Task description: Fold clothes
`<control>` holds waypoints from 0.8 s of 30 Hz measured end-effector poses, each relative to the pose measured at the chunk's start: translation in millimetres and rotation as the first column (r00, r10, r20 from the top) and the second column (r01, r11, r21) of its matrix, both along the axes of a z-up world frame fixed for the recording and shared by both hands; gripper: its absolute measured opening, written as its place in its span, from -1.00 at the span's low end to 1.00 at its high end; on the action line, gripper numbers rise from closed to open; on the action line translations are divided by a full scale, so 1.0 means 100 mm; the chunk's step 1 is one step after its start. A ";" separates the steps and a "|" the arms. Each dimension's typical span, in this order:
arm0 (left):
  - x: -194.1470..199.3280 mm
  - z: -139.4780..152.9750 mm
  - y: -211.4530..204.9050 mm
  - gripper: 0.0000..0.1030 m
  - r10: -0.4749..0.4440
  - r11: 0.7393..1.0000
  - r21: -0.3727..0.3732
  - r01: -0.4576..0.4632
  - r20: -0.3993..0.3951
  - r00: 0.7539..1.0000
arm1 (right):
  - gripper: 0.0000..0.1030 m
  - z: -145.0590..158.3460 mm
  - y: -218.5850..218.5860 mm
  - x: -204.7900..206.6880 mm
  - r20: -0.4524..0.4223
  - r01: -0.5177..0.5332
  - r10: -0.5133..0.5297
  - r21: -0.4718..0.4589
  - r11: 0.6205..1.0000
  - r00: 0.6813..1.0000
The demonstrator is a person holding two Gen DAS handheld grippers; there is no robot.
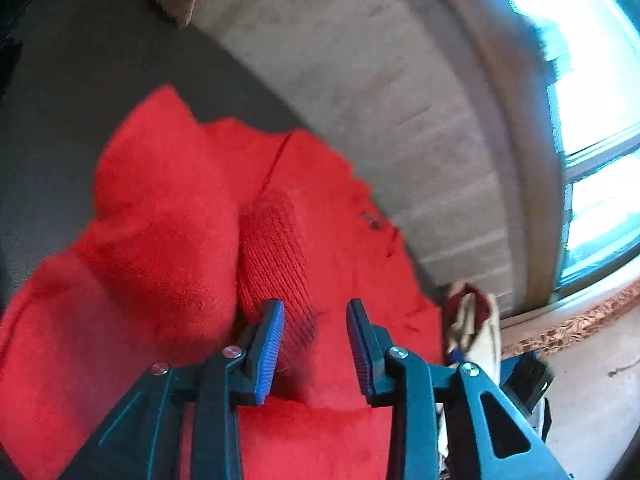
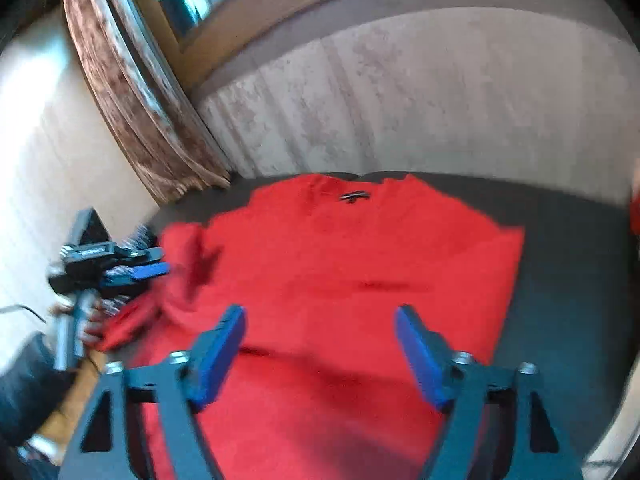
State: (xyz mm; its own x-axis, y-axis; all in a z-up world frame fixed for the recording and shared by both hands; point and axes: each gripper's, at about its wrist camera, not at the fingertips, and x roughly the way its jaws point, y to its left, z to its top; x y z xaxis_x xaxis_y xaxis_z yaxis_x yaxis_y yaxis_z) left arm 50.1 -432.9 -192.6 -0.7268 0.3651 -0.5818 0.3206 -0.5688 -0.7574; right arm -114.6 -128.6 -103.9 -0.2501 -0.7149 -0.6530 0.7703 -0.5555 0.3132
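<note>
Red sweater (image 2: 340, 280) lies rumpled, ribbed cuff (image 1: 276, 256) upturned.

The sweater (image 2: 340, 280) is bright red, with a ribbed-knit cuff (image 1: 276, 256) and a small dark label (image 2: 354, 196) at the neck, lying on a dark grey surface (image 2: 560, 300). Both grippers (image 1: 315, 344) (image 2: 320, 354) are dark teal with ridged blue pads (image 1: 270, 354). The wall (image 2: 400, 100) is pale grey-beige with faint stripes, and the curtain (image 2: 136, 92) is mottled brown.

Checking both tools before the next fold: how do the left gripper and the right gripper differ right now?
The left gripper has a narrower gap between its fingers, with the sweater's ribbed cuff lying against one pad; the right gripper is spread wider with nothing between its fingers. The left sits at the sweater's sleeve side, the right over the broad body of the red sweater. Both are open, with blue pads.
</note>
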 end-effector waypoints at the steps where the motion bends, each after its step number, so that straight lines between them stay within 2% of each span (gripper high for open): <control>1: -0.07 -0.04 0.04 -0.36 -0.024 1.000 0.004 0.024 0.018 1.000 | 0.62 0.02 -0.08 -0.11 -0.014 -0.016 0.017 0.037 0.999 1.000; 5: -0.16 -0.07 0.06 -0.36 -0.034 0.999 0.024 0.033 0.026 0.999 | 0.62 -0.11 -0.56 -0.33 -0.025 -0.151 0.162 0.242 0.959 0.987; 7: -0.21 -0.09 0.06 -0.37 -0.037 0.998 0.046 0.035 0.037 0.999 | 0.62 -0.23 -0.83 -0.36 -0.039 -0.219 0.250 0.365 0.905 0.967; 9: -0.27 -0.11 0.06 -0.52 -0.044 0.999 0.018 0.043 0.080 0.996 | 0.62 -0.34 -0.94 -0.36 -0.056 -0.247 0.302 0.445 0.861 0.952; 11: -0.36 -0.13 0.12 -0.61 -0.073 0.996 -0.040 0.080 0.147 0.986 | 0.60 -0.46 -1.04 -0.38 -0.041 -0.274 0.343 0.513 0.813 0.939; 12: -0.38 -0.12 0.15 -0.62 -0.084 0.994 -0.059 0.095 0.161 0.983 | 0.52 -0.46 -1.04 -0.36 -0.041 -0.285 0.356 0.517 0.807 0.934; 13: -0.38 -0.07 0.17 -0.61 -0.093 0.993 -0.062 0.105 0.169 0.981 | 0.25 -0.46 -1.04 -0.33 -0.042 -0.295 0.369 0.520 0.802 0.928; 14: -0.38 -0.03 0.19 -0.50 -0.101 0.991 -0.065 0.114 0.176 0.979 | 0.07 -0.46 -1.04 -0.30 -0.043 -0.306 0.383 0.522 0.796 0.923; 15: -0.37 0.03 0.19 -0.32 -0.107 0.992 -0.051 0.116 0.163 0.981 | -0.26 -0.45 -1.02 -0.27 -0.045 -0.309 0.387 0.521 0.796 0.921; 16: -0.35 0.09 0.19 -0.28 -0.112 0.992 -0.035 0.118 0.149 0.983 | -0.26 -0.45 -1.00 -0.23 -0.047 -0.311 0.391 0.520 0.796 0.919; 18: -0.40 0.16 0.21 -0.07 -0.104 0.991 -0.065 0.116 0.163 0.981 | -0.26 -0.44 -0.97 -0.18 -0.055 -0.310 0.391 0.515 0.799 0.919; 19: -0.45 0.15 0.22 -0.07 -0.110 0.987 -0.097 0.131 0.193 0.975 | -0.26 -0.45 -0.95 -0.17 -0.060 -0.305 0.388 0.512 0.803 0.920; 21: -0.55 0.07 0.28 -0.08 -0.142 0.981 -0.096 0.169 0.238 0.961 | -0.26 -0.44 -0.92 -0.16 -0.064 -0.291 0.371 0.504 0.813 0.926; 22: -0.61 0.00 0.31 -0.13 -0.157 0.977 -0.098 0.187 0.254 0.954 | -0.27 -0.44 -0.91 -0.15 -0.069 -0.283 0.364 0.502 0.818 0.929; 23: -0.62 -0.03 0.30 -0.54 -0.136 0.978 -0.118 0.172 0.264 0.955 | -0.30 -0.41 -0.90 -0.13 -0.087 -0.271 0.360 0.504 0.820 0.929; 24: -0.61 -0.04 0.26 -1.00 -0.103 0.983 -0.121 0.140 0.269 0.957 | -0.46 -0.38 -0.89 -0.11 -0.105 -0.259 0.357 0.506 0.823 0.928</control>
